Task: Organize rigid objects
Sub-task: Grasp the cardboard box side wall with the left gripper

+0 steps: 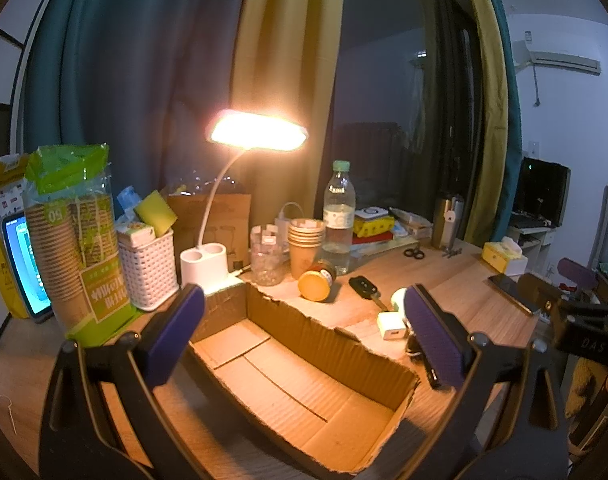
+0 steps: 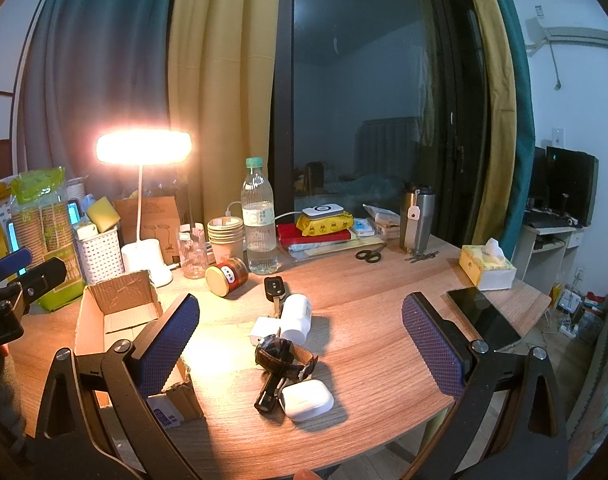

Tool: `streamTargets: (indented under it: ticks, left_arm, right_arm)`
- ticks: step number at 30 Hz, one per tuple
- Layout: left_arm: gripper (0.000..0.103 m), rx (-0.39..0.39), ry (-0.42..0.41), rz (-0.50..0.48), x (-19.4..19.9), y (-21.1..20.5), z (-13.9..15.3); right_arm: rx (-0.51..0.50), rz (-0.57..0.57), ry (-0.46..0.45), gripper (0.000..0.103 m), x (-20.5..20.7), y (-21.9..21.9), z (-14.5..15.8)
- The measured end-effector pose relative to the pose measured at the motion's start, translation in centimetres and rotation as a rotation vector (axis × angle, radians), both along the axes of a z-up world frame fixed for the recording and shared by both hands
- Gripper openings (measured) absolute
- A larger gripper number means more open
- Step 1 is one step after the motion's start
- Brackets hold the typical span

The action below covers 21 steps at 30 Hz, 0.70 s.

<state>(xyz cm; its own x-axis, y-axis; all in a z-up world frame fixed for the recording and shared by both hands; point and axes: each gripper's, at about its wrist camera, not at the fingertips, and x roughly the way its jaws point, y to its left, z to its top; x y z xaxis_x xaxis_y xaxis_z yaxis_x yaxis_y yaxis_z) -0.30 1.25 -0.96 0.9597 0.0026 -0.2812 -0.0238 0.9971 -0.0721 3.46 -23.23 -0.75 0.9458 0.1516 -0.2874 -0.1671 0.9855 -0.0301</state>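
Observation:
My left gripper is open over an open cardboard box with nothing between its pads. Right of the box lie a tipped jar with a yellow lid, a black car key and a white charger. My right gripper hangs open above a cluster on the wooden table: a white earbuds case, a brown-strapped watch, a small black tool, the charger, a white bottle and the key. The box sits to its left.
At the back stand a lit desk lamp, a water bottle, stacked paper cups, a white basket and a steel tumbler. A phone, tissue box and scissors lie right. The table edge runs close in front.

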Motion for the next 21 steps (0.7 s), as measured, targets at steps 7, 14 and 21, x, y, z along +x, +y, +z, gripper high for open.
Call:
streamTargets:
  ticks: [7,14,21]
  left_arm:
    - [0.1,-0.004,0.139,0.024,2.2,0.8,-2.0]
    - [0.1,0.009,0.296,0.02,4.4,1.2,-5.6]
    - [0.1,-0.013,0.45,0.004,6.6,1.5,-8.9]
  right_arm:
    - [-0.011,-0.004,0.035,0.103,0.3,0.3,-1.6]
    - [-0.032,-0.01,0.127,0.103,2.1,0.2,-4.0]
    - [-0.034,-0.008,0.172,0.103,3.0,0.0,-5.3]
